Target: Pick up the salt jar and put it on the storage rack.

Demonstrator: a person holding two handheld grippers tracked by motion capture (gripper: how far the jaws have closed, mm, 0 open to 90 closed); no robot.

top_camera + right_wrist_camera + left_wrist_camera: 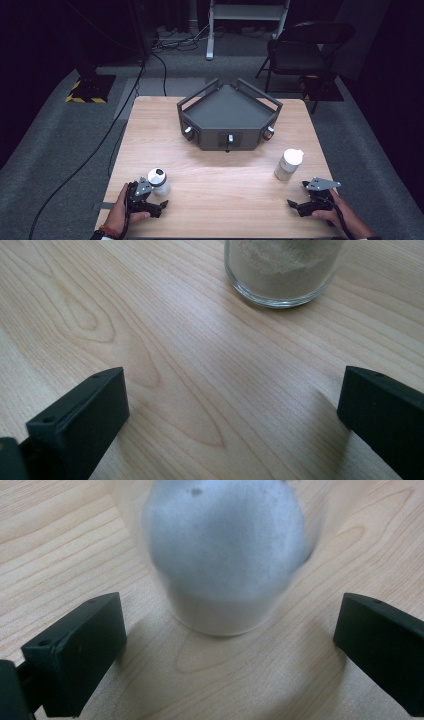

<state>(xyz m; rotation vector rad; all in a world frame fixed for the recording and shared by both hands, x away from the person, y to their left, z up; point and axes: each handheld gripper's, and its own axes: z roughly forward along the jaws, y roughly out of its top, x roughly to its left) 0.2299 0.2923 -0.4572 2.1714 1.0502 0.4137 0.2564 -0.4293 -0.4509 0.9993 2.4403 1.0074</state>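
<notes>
Two small glass shakers on a wooden table (pixel 220 195), both on the near side of the dark grey corner tray (pixel 227 112), which serves as landmark throughout. Left shaker (pixel 159 181): near and left of the tray, well apart from it, close to the table's near edge, its top turned toward the camera and showing a dark spot. Right shaker (pixel 289 164): near and right of the tray, closer to it than the left one, upright, white cap on.

Left gripper (pixel 150 202): just on the near side of the left shaker, jaws spread wide, nothing clasped. From the left gripper view, rounded frosted body (pixel 225 555) straight ahead of the gap between the jaws, base resting on the wood, pads clear of the glass. Right gripper (pixel 302 197): near and right of the tray, a little short of the right shaker, jaws likewise released and empty. From the right gripper view, clear glass bottom (pixel 282 270) packed with pale powder, farther ahead and off toward the right jaw.

Likely handling: stiff, smooth, slippery glass; fairly light but breakable; contents loose, prone to spilling if tipped. Best hold judged to be across the widest part of the body, low, pads square on opposite sides, firm yet gentle squeeze. Cap and narrow neck best avoided.
</notes>
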